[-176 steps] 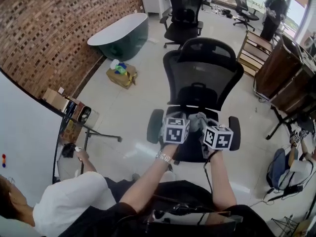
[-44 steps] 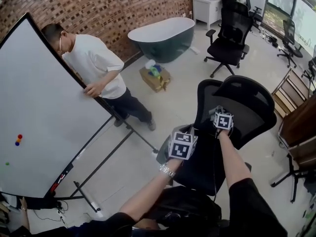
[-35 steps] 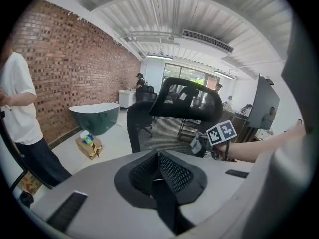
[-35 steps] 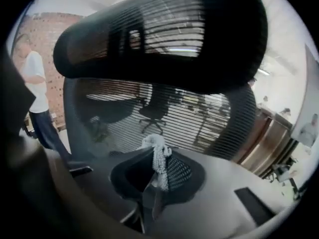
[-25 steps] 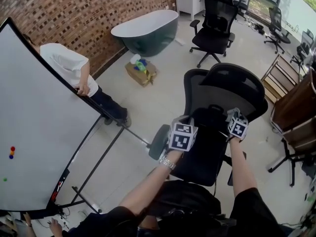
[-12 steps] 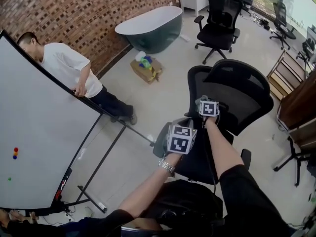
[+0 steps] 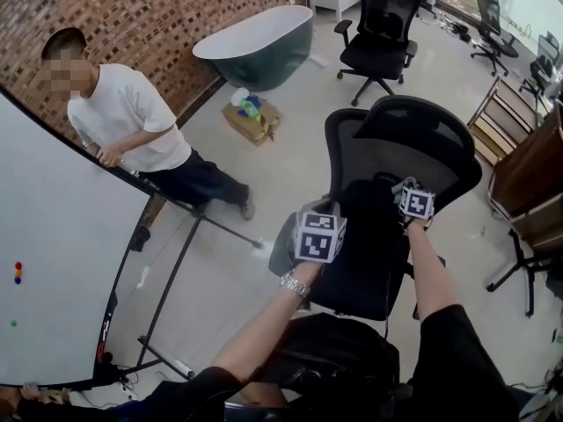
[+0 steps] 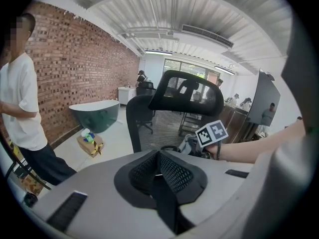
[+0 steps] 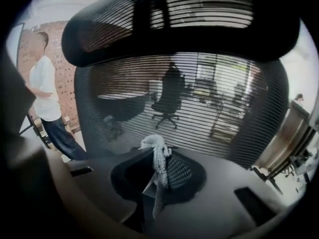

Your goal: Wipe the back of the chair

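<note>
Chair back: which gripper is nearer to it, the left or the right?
Right. The right gripper, shut on a cloth, is right at the chair back; the left gripper stands off to its side, apart from it.

Black office chair (image 7: 396, 152) upright, mesh back, pale nubby cloth (image 9: 158, 158) bunched close before it

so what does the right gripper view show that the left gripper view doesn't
Only the right gripper view: the right gripper seen along its jaws, shut on a grey cloth, close against the mesh chair back, which fills the frame.
Only the left gripper view: the left gripper with jaws together and nothing between them, plus the right gripper's marker cube and the forearm seen from the side.
Both: the chair back, the brick wall and a person in a white shirt.
</note>
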Demonstrator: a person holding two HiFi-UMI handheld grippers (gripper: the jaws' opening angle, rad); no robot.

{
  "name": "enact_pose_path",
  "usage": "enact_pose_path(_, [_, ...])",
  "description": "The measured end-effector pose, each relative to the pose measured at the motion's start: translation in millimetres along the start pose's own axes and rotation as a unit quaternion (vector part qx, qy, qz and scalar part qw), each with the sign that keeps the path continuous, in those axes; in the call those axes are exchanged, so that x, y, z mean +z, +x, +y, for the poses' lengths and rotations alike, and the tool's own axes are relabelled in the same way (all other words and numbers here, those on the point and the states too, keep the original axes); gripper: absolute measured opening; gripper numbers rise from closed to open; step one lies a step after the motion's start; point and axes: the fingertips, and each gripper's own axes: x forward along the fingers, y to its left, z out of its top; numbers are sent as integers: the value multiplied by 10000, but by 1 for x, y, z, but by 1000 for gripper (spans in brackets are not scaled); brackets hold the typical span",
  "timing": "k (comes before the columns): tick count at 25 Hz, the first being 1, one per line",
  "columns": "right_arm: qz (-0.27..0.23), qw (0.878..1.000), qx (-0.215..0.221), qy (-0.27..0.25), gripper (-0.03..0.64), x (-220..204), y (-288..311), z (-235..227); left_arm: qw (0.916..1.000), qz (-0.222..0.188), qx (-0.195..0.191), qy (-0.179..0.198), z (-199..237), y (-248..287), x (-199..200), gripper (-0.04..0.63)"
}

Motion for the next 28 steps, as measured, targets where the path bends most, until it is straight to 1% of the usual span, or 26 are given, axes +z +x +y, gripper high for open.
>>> enact_pose_path(2, [149, 9990, -409, 99, 43, -20, -8, -55, 10000, -4, -52, 14, -5, 2, 2, 21])
enact_pose_path(4, [222, 9968, -764, 73, 43, -33, -16, -102, 9999, -4, -93, 43, -9, 4, 3, 21])
enact_pose_path(6, [281, 9950, -938, 174, 43, -43, -22, -127, 9999, -1, -123, 74, -11, 5, 4, 21])
enact_pose_path(7, [287, 9948, -929, 299, 43, -46, -25, -128, 9999, 6, -132, 84, -11, 5, 4, 21])
enact_pose_path(8, [243, 9953, -826, 439, 43, -48, -27, -120, 9999, 15, -134, 91, -11, 5, 4, 21])
enact_pose_path(10, [-56, 9976, -358, 586, 42, -42, -30, -78, 9999, 35, -116, 95, -10, 4, 3, 21])
enact_pose_path(12, [-384, 9982, 185, 419, 42, -30, -31, -19, 9999, 50, -88, 82, -8, 4, 1, 21])
enact_pose_path(14, [-492, 9962, 688, 191, 42, -20, -24, 45, 9999, 53, -60, 69, -7, 2, 0, 21])
enact_pose_path(17, [-298, 9928, 1154, -81, 43, -11, -3, 128, 10000, 59, -7, 73, -1, -4, 0, 21])
enact_pose_path(20, [48, 9882, 1452, -482, 43, -3, 12, 191, 9999, 71, 83, 49, 8, -11, -3, 21])
enact_pose_path(22, [140, 9851, 1596, -627, 43, 6, 17, 213, 9999, 63, 134, 8, 13, -14, -5, 21])
enact_pose_path(24, [213, 9855, 1543, -678, 43, 12, 22, 212, 9999, 43, 149, -34, 16, -16, -4, 21])
enact_pose_path(26, [270, 9882, 1307, -758, 43, 12, 26, 190, 9999, 25, 144, -61, 18, -18, -3, 21])
enact_pose_path(28, [425, 9904, 1054, -788, 43, 0, 29, 155, 9999, 36, 152, -68, 20, -20, -3, 21])
